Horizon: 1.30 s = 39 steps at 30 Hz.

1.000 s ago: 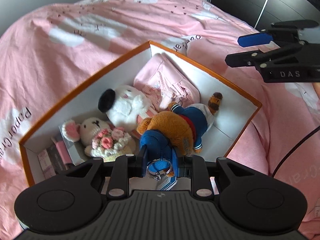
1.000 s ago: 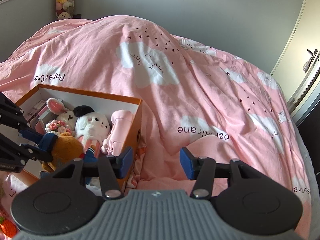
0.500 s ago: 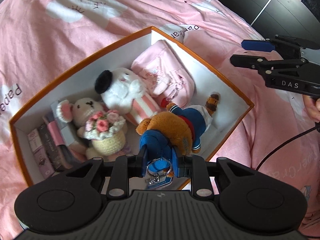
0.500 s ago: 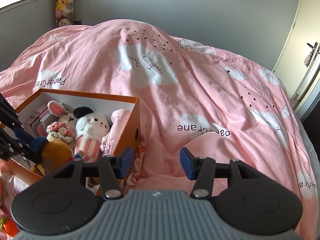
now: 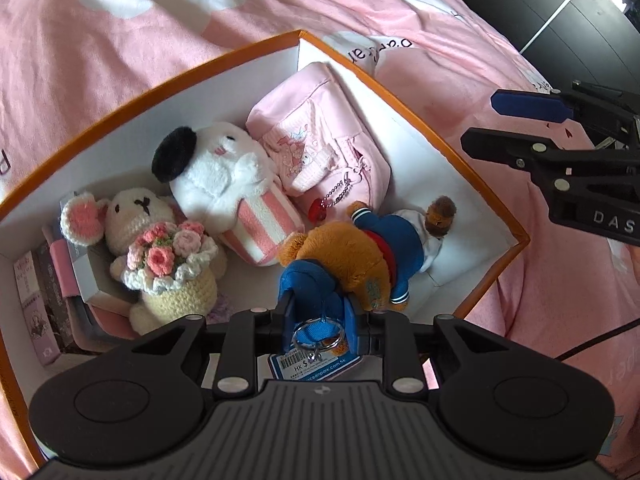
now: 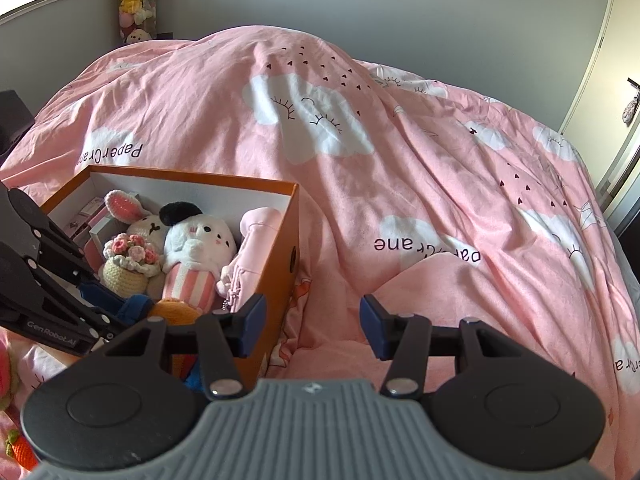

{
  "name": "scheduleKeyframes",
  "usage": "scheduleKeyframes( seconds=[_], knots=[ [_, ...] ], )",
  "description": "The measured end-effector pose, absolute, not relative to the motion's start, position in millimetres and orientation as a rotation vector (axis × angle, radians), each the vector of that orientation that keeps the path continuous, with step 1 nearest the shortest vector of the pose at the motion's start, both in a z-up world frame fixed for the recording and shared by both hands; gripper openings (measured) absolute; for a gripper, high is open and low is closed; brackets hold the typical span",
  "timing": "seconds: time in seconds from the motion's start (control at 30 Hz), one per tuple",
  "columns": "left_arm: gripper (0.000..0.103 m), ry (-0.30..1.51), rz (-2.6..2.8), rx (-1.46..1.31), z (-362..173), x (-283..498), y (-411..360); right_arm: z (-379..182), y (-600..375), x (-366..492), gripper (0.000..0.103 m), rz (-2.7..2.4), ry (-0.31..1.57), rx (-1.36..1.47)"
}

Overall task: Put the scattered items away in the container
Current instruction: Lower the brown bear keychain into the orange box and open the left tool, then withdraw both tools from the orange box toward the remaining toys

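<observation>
Orange box (image 5: 404, 98) sat on the pink bed cover (image 6: 360, 160). Left gripper (image 5: 318, 312) over the box's near end, jaws easing apart, the blue cap of a brown bear toy (image 5: 352, 256) still between its pads; bear lay inside the box. Beside it in the box: white plush (image 5: 224, 172), crocheted rabbit (image 5: 160, 240), pink pouch (image 5: 320, 140). Right gripper (image 6: 310, 330) just outside the box's right wall, jaws apart, empty.
</observation>
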<state>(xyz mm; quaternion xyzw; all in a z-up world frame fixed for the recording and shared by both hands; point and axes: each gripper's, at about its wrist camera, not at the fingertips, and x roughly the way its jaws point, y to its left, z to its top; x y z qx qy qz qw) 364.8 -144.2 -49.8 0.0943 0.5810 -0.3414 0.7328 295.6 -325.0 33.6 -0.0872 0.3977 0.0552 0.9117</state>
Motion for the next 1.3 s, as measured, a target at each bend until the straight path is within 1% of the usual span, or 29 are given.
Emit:
scheduleKeyframes(
  seconds=[0.07, 0.2, 0.27, 0.33, 0.4, 0.5, 0.53, 0.63, 0.73, 1.07, 1.3],
  knots=[
    [0.035, 1.304, -0.743, 0.173, -52, 368, -142, 34, -324, 295, 0.054, 0.118, 0.817, -0.179],
    [0.042, 1.311, -0.727, 0.134, -53, 370, -139, 38, -324, 292, 0.054, 0.115, 0.81, -0.181],
    [0.052, 1.314, -0.724, 0.122, -53, 369, -139, 39, -325, 290, 0.054, 0.11, 0.809, -0.182],
    [0.052, 1.314, -0.715, 0.109, -52, 369, -137, 40, -327, 288, 0.054, 0.107, 0.809, -0.18],
    [0.054, 1.304, -0.702, 0.095, -49, 368, -133, 40, -328, 287, 0.055, 0.107, 0.809, -0.179],
    [0.055, 1.293, -0.698, 0.052, -41, 369, -126, 40, -329, 285, 0.055, 0.11, 0.809, -0.176],
    [0.054, 1.295, -0.706, 0.044, -39, 369, -125, 40, -329, 284, 0.055, 0.11, 0.808, -0.176],
    [0.033, 1.318, -0.699, 0.051, -41, 368, -128, 39, -327, 283, 0.055, 0.114, 0.812, -0.174],
    [0.028, 1.341, -0.693, 0.053, -48, 369, -134, 37, -326, 281, 0.055, 0.119, 0.816, -0.172],
    [0.027, 1.34, -0.688, 0.019, -54, 369, -139, 35, -322, 279, 0.055, 0.125, 0.824, -0.182],
    [0.027, 1.255, -0.667, 0.018, -24, 355, -126, 43, -316, 270, 0.055, 0.127, 0.806, -0.196]
  ],
)
